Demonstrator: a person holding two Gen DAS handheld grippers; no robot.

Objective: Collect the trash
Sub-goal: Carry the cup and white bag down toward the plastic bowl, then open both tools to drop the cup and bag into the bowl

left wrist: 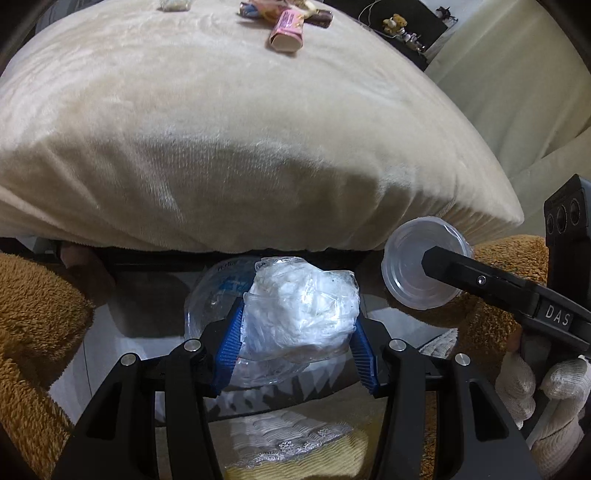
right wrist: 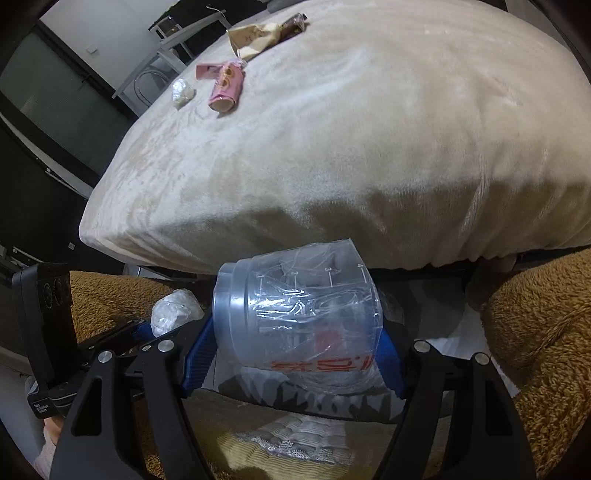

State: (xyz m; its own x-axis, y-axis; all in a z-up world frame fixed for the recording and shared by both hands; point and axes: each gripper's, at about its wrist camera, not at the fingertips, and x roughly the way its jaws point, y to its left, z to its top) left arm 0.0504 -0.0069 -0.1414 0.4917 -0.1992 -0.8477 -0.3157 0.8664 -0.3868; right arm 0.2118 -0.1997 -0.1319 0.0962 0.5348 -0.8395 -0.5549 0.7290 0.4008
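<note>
A: Left wrist view, what does the left gripper (left wrist: pixel 299 343) hold?

B: Its blue pads pinch a crumpled clear plastic wad (left wrist: pixel 301 312), below the front edge of the cream blanket (left wrist: pixel 229 147). A pink wrapper (left wrist: pixel 286 31) lies far back on the blanket.

A: And the right wrist view?

B: The right gripper (right wrist: pixel 291 360) clamps a clear plastic cup (right wrist: pixel 295 317), lying sideways between the pads. The wad (right wrist: pixel 171 312) shows at left.
</note>
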